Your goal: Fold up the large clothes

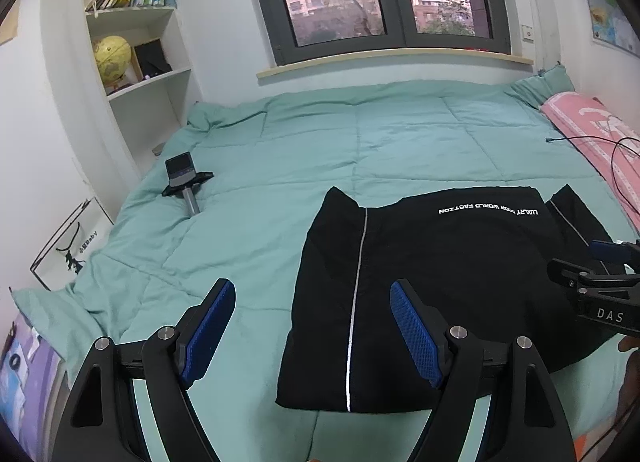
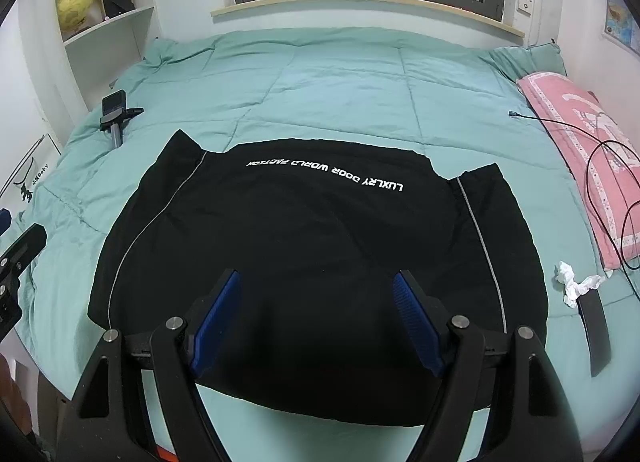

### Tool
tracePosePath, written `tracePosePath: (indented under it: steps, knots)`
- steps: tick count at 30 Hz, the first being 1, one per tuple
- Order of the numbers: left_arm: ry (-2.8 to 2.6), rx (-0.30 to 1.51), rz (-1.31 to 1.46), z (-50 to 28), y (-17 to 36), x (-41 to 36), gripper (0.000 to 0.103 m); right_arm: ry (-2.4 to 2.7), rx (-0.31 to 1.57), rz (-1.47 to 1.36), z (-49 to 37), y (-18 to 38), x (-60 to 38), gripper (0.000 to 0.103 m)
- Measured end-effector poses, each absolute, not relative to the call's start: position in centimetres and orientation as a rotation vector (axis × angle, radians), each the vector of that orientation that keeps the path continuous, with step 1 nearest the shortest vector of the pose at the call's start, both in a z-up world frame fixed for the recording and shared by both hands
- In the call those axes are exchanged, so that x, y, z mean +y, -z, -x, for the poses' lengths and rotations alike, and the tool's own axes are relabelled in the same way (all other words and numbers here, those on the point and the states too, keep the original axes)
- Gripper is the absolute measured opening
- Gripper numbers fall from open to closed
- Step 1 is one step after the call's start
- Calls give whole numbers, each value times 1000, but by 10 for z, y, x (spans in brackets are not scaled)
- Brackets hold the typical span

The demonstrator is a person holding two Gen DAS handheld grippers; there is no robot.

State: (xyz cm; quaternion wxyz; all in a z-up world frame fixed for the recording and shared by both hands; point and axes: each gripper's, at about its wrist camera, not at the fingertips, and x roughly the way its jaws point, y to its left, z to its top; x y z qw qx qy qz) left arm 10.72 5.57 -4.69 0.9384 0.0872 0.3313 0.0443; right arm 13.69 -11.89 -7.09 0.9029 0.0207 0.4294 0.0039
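Note:
A large black garment with white lettering and thin grey side stripes lies flat on the green quilt, both sleeves folded in. My right gripper hovers open over its near middle, nothing between the blue pads. My left gripper stands open above the garment's left edge, its left pad over the quilt and its right pad over the black cloth. The right gripper's body shows at the right edge of the left wrist view.
A phone on a small stand lies on the quilt at the left. A pink pillow with a black cable runs along the right side, with crumpled white tissue and a black strap near it. A bookshelf stands back left.

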Motion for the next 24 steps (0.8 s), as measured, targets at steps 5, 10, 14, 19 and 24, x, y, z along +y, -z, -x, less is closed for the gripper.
tracePosePath:
  steps: [5, 10, 14, 19, 24]
  knots:
    - [-90, 680, -184, -108, 48, 54, 81, -6, 891, -47, -136, 72, -120, 80]
    - [-81, 684, -191, -108, 50, 51, 81, -7, 893, -46, -137, 73, -119, 80]
    - [-71, 685, -207, -108, 51, 47, 81, -10, 894, -45, -137, 73, -119, 80]
    - [-70, 683, -209, -109, 50, 45, 81, -8, 890, -45, -135, 74, -120, 80]
    - [-66, 681, -208, -109, 49, 42, 81, -5, 890, -57, -135, 74, -126, 80]
